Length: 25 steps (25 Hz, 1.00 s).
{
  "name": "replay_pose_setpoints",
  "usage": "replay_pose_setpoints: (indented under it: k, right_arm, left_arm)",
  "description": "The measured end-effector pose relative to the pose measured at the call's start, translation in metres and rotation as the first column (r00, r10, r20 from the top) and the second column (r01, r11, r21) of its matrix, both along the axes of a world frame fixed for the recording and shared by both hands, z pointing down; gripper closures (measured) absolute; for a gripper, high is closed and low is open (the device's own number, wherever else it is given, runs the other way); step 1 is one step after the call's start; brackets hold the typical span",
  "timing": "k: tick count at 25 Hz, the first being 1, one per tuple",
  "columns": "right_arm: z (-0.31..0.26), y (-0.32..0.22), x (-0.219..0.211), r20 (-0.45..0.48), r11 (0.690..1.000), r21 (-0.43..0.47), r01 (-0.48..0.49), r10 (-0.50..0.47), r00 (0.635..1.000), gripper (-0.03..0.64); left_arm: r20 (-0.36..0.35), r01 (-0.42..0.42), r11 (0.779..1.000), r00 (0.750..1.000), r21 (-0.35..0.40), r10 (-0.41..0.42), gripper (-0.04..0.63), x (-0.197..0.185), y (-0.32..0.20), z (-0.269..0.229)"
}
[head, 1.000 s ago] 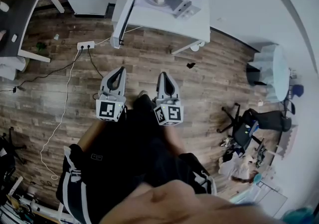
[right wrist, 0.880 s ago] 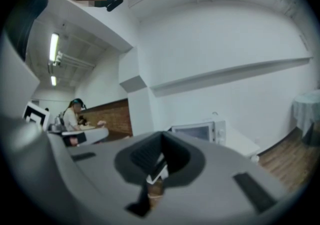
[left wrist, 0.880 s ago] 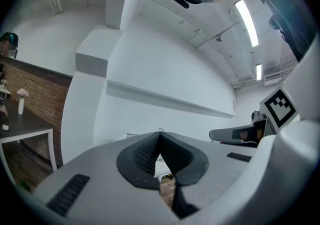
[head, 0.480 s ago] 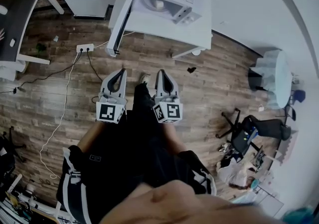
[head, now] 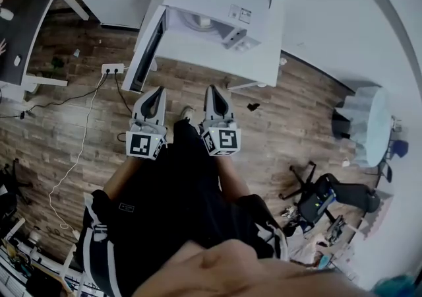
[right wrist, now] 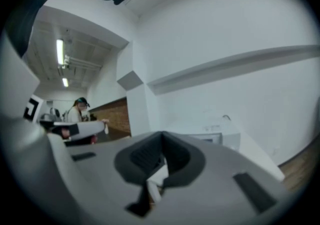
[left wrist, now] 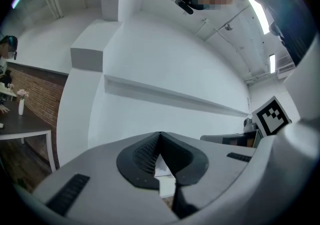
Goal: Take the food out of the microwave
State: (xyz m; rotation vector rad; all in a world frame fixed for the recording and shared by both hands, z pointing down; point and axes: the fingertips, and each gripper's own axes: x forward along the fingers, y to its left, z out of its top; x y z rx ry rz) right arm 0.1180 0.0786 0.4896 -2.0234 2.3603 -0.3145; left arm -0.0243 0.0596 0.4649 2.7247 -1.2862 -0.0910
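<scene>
The white microwave [head: 221, 5] stands on a white table [head: 264, 58] at the top of the head view. Its door [head: 146, 48] hangs open to the left. Inside the cavity a pale piece of food [head: 200, 22] shows only in part. My left gripper [head: 157, 92] and right gripper [head: 211, 90] are held side by side, level, pointing at the table and still short of its front edge. Both are shut with nothing between the jaws, as the left gripper view [left wrist: 159, 135] and the right gripper view [right wrist: 162, 136] show. The microwave [right wrist: 220, 131] also appears beyond the right gripper's jaws.
A power strip [head: 112, 67] with cables lies on the wood floor left of the table. A dark desk [head: 26, 18] is at far left, and an office chair [head: 323, 198] and a round pale table [head: 369, 124] at right. Another person [right wrist: 77, 111] is in the background.
The microwave and its table have come nearer in the head view as I walked toward them. Both grippers moved forward together and stayed shut.
</scene>
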Motion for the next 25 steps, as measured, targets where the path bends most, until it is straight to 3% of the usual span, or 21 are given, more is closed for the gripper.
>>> replay_pose_setpoints:
  k: [6, 12, 18, 25]
  right_arm:
    - [0.016, -0.046, 0.031, -0.001, 0.997, -0.023, 0.075, -0.075, 0.997, 0.588]
    - [0.044, -0.09, 0.04, 0.035, 0.991, -0.09, 0.102, -0.099, 0.994, 0.588]
    - [0.08, -0.128, 0.041, 0.037, 0.982, -0.158, 0.104, -0.1, 0.994, 0.586]
    - [0.119, -0.171, 0.042, -0.024, 0.977, -0.203, 0.062, -0.069, 0.997, 0.583]
  left_arm:
    - [-0.006, 0.062, 0.998, 0.998, 0.012, -0.062, 0.566, 0.036, -0.032, -0.006]
    - [0.006, 0.101, 0.995, 0.995, 0.016, -0.101, 0.566, 0.049, -0.057, -0.012]
    - [-0.014, 0.088, 0.996, 0.996, 0.023, -0.087, 0.566, 0.057, -0.078, -0.02]
    - [-0.037, 0.052, 0.999, 0.998, 0.008, -0.051, 0.566, 0.062, -0.11, -0.017]
